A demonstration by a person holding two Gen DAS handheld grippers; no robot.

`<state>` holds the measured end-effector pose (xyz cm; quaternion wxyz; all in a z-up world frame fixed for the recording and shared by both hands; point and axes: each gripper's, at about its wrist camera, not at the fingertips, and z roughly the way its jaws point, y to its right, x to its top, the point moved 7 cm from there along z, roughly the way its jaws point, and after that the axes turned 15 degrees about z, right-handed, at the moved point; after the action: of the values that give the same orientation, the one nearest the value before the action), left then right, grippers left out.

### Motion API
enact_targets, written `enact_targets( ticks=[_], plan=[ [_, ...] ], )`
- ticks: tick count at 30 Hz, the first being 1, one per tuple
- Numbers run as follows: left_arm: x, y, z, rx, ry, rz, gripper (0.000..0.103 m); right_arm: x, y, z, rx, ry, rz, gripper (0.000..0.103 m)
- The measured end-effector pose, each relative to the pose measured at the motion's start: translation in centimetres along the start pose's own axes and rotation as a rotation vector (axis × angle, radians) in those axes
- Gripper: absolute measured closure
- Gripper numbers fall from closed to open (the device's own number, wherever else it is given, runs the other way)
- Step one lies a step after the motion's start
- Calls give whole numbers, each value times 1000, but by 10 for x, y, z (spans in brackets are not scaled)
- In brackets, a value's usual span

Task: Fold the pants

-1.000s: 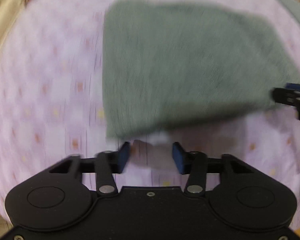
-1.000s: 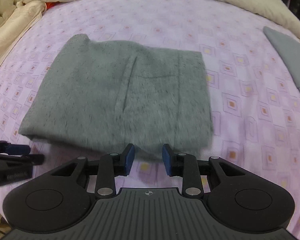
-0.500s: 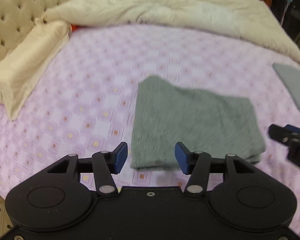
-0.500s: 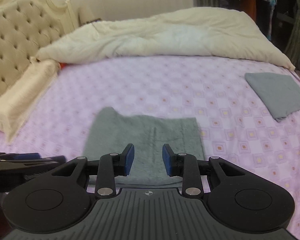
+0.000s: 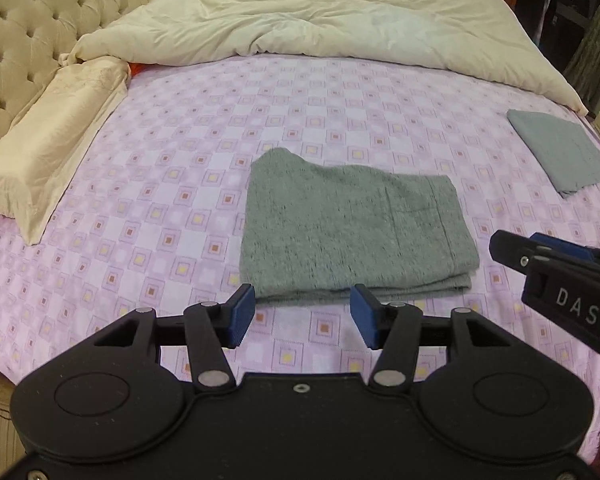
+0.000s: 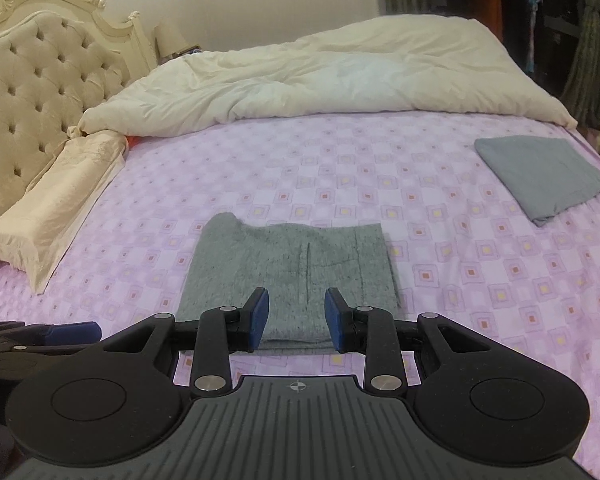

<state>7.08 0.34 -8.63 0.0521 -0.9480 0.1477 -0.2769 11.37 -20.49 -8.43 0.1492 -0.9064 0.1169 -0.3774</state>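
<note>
The grey-green pants (image 5: 352, 224) lie folded into a flat rectangle on the purple patterned bedsheet (image 5: 172, 184); they also show in the right wrist view (image 6: 292, 268). My left gripper (image 5: 303, 316) is open and empty, held above the bed just short of the pants' near edge. My right gripper (image 6: 296, 318) is open and empty, also back from the near edge. The right gripper's side shows at the right of the left wrist view (image 5: 556, 276). The left gripper's tip shows at the left of the right wrist view (image 6: 52, 330).
A second folded grey garment (image 6: 540, 174) lies at the far right of the bed. A cream duvet (image 6: 332, 76) is bunched along the far side. A cream pillow (image 6: 56, 208) and tufted headboard (image 6: 40, 80) are on the left.
Both grippers have pulled back and risen away from the folded pants, so the view widened from a close look at the fabric to most of the bed. The pants stay put.
</note>
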Motion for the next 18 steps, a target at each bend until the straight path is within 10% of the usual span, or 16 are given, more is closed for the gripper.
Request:
enact_targets(
  ticks=[18],
  plan=[
    [-9,14,-13,10,1,-11,44,-7,0,-15,20,21,-17,73]
  ],
)
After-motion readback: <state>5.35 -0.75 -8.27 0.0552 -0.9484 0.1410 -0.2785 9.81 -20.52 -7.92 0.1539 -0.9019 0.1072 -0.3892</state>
